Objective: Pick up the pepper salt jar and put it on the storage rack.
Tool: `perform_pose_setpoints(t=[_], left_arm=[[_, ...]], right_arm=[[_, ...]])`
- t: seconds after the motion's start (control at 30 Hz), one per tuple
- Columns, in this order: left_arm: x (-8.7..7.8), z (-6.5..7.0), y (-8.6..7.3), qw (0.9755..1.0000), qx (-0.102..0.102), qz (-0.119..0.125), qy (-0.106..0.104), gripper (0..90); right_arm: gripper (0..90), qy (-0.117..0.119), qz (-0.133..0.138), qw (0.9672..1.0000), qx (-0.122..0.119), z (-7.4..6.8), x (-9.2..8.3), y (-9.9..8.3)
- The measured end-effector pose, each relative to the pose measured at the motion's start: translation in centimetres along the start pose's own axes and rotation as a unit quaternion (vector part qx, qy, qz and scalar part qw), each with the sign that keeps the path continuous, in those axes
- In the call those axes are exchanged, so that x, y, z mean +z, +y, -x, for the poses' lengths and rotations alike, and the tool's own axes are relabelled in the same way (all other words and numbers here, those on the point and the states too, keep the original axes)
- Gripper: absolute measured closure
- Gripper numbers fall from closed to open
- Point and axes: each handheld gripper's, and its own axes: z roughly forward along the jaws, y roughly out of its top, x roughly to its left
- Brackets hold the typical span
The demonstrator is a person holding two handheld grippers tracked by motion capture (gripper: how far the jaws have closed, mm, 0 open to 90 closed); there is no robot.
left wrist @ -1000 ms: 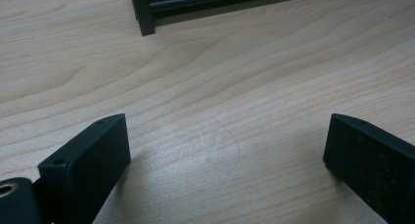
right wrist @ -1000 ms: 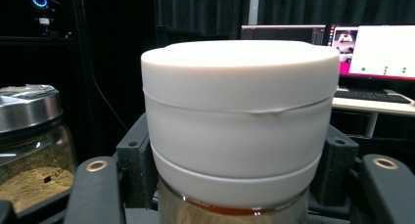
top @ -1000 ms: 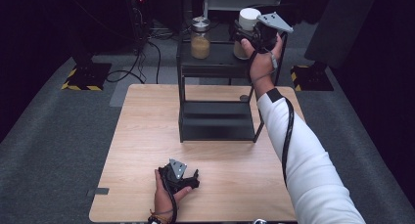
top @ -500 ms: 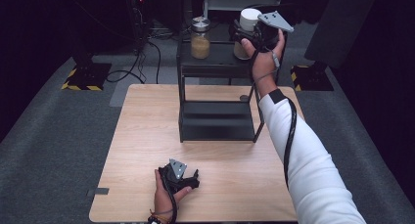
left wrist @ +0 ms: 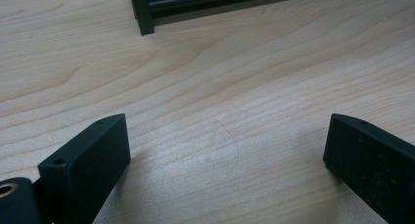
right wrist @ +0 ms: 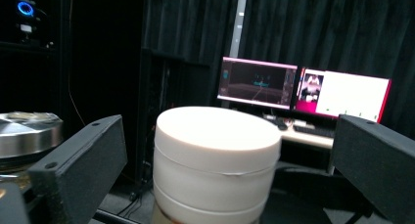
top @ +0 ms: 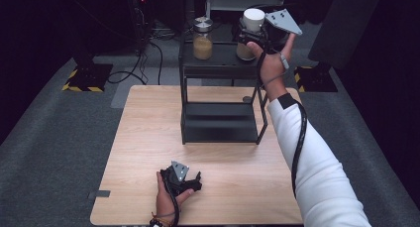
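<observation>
The right hand-held gripper (top: 250,36), arm stretched forward, has just opened its jaws wide; the left hand-held gripper (top: 190,180) rests gaping.

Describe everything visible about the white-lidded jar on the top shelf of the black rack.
The jar with the thick white round lid stands upright at the right end of the black metal rack's top shelf, beside a silver-lidded glass jar of tan contents. Its lid looks like matte plastic, with a seam running around the side; below it the high view shows a tan-filled body. The right gripper has just been opening: its black jaws stand on either side of the lid with clear gaps, touching nothing. Only the shelf touches the jar.
</observation>
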Motion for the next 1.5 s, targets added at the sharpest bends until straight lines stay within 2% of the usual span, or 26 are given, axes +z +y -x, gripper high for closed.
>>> perform_pose_setpoints(t=[0.4,0.6,0.9,1.17,1.27,1.5], left_arm=[[0.0,0.0,0.0,1.0,0.0,0.0,0.001,3.1],[0.0,0.1,0.0,1.0,0.002,0.0,0.001,3.1],[0.0,0.1,0.0,1.0,0.001,0.001,0.001,3.1],[0.0,0.1,0.0,1.0,0.002,0.0,0.001,3.1],[0.0,0.1,0.0,1.0,0.001,0.0,0.001,3.1],[0.0,0.2,0.0,1.0,0.002,0.001,0.002,3.0]], right_arm=[[0.0,0.001,0.023,0.9996,-0.013,0.1,-4.3,-0.3],[0.0,0.0,0.024,0.9995,-0.021,0.1,-6.3,-0.9],[0.0,0.005,0.028,0.9993,-0.024,0.2,-9.6,-2.9],[0.0,0.007,0.023,0.9995,-0.021,0.9,-12.7,-4.8],[0.0,0.008,0.017,0.9998,-0.007,1.3,-13.9,-5.7],[0.0,0.006,0.003,1.0,-0.002,1.6,-16.0,-7.6]])
